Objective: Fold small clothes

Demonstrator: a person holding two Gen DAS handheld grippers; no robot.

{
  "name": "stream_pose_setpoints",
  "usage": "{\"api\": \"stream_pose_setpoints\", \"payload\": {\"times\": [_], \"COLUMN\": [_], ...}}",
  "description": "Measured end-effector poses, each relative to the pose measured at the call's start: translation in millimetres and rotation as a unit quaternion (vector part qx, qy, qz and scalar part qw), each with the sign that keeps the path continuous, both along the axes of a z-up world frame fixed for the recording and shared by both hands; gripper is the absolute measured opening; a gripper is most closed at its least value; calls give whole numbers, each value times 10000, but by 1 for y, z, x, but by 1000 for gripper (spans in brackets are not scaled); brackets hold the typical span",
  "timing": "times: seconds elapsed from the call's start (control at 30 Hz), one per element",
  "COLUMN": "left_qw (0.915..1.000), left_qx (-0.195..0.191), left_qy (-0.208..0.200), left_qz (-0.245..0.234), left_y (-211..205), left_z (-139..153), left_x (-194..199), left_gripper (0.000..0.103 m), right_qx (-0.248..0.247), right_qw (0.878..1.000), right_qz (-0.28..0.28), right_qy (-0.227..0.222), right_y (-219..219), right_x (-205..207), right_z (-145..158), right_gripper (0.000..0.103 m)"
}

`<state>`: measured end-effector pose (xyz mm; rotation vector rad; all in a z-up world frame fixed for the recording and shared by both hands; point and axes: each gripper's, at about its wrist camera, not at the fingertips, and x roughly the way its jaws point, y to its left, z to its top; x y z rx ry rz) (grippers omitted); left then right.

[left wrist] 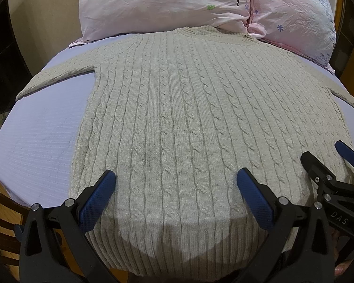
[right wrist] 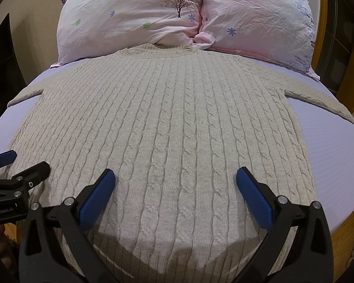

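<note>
A beige cable-knit sweater (left wrist: 177,118) lies flat across the lavender bed sheet (left wrist: 42,136), its collar touching the pink pillows (left wrist: 158,4) at the head edge, its ribbed hem reaching the foot edge and both sleeves spread toward the side edges. The left gripper (left wrist: 176,181) and the right gripper (right wrist: 175,180) hang over the hem, side by side, each with its jaws wide apart and holding nothing.

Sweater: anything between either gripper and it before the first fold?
Nothing visible. The sweater lies flat on the lavender sheet, sleeves spread. The left gripper and right gripper are both open over its hem. The pink pillows sit beyond the collar, clear of the grippers.
</note>
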<state>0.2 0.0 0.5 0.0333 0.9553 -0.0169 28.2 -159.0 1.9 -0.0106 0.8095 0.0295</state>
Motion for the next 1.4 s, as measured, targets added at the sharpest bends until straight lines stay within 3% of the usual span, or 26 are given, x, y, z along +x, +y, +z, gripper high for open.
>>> {"api": "stream_pose_setpoints", "payload": {"times": [0.77,0.9,0.97,1.03,1.1,1.17,1.23,1.27,1.3,1.37,1.4], "left_qw": [9999,9996,9992,9991,9989,9984,9978,9973,9969,9949,9939], "left_qx": [18,43,53,35,12,-42,-189,-290,-349,-570,-665], "left_qy": [-102,-259,-320,-246,-172,-150,-241,-341,-416,-668,-757], "left_qz": [-24,-109,-250,-343,-445,-541,-594,-581,-566,-505,-459], "left_y": [-3,-2,-2,0,1,2,8,14,18,35,43], "left_z": [6,9,9,6,6,8,12,16,19,28,32], "left_x": [0,-4,-3,0,5,10,15,18,19,28,34], "left_gripper": [102,102,102,102,102,102,102,102,102,102,102], "right_qx": [12,547,1008,1214,1425,1797,2324,2591,2843,3133,3205], "right_qw": [9998,9962,9934,9897,9815,9639,9363,9208,9047,8813,8752], "right_qz": [167,662,411,-229,-961,-1847,-2608,-2906,-3169,-3536,-3624], "right_qy": [-95,-162,-362,-726,-847,-670,-354,-215,-134,-34,-20], "right_y": [-2,-25,-62,-113,-167,-235,-303,-331,-357,-393,-403], "right_x": [-2,-1,5,14,28,52,78,90,101,120,124], "right_z": [-2,7,28,51,64,64,52,44,37,25,22], "right_gripper": [101,101,101,101,101,101,101,96,84,74,70]}}
